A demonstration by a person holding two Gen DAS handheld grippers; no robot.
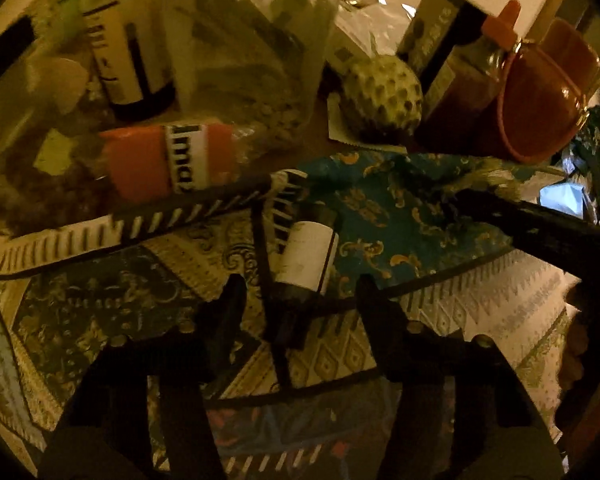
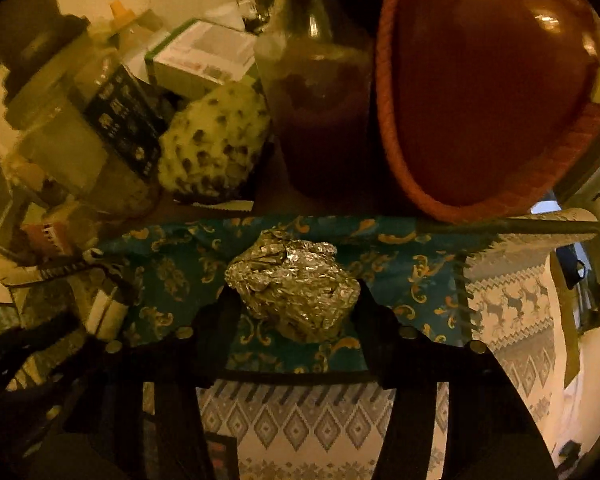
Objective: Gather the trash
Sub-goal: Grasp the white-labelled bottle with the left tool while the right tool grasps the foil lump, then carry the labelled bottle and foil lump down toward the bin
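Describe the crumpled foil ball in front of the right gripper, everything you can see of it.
The foil ball is a silvery, tightly crumpled lump of what looks like aluminium foil, creased all over and roughly rounded. It sits on the teal cloth with gold ornaments, between the fingers of the right gripper, whose dark tips flank its sides; whether they press it is unclear. Behind it stands an orange basket.
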